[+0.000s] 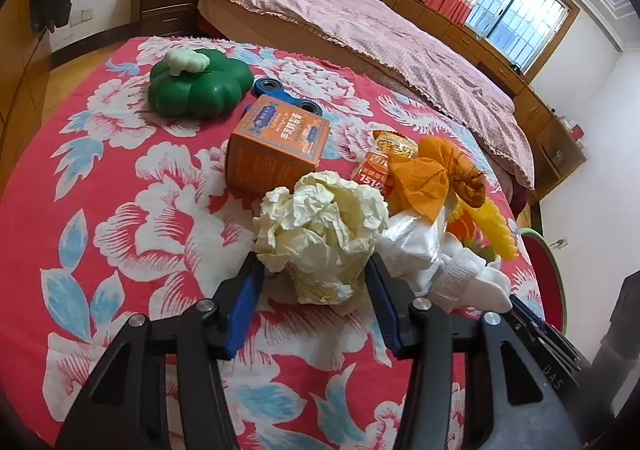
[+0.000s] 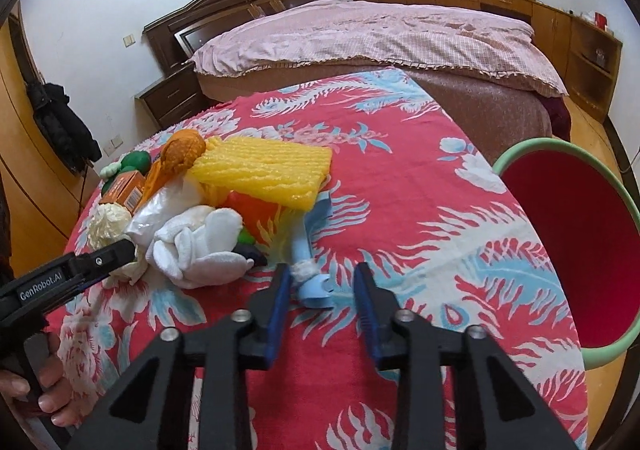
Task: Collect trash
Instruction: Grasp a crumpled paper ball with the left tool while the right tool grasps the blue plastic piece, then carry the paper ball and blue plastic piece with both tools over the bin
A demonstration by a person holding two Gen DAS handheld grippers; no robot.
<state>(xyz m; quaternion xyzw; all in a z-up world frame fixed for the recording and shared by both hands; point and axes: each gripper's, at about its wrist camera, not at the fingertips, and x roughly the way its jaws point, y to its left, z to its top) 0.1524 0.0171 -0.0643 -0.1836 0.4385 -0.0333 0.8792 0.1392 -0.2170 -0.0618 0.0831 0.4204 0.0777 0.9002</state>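
A crumpled cream paper ball (image 1: pixel 320 226) lies on the red flowered cloth (image 1: pixel 120 178), and my left gripper (image 1: pixel 312 270) is shut on its lower part, a blue pad against each side. In the right wrist view my right gripper (image 2: pixel 322 278) stands open around a light blue strip with a white wad (image 2: pixel 310 282). The strip touches the left pad, and a gap separates it from the right pad. A red bin with a green rim (image 2: pixel 520 148) stands off the cloth's right edge. Beside the paper ball are a clear plastic bag (image 1: pixel 408 234) and orange paper (image 1: pixel 424 178).
White socks (image 2: pixel 200 250), yellow foam netting (image 2: pixel 264 174), a snack wrapper (image 1: pixel 384 162), an orange box (image 1: pixel 276 150), a green toy (image 1: pixel 196 84) and a blue spinner (image 1: pixel 280 90) share the cloth. A bed (image 2: pixel 380 34) lies behind. A person's hand (image 2: pixel 48 398) holds the left gripper.
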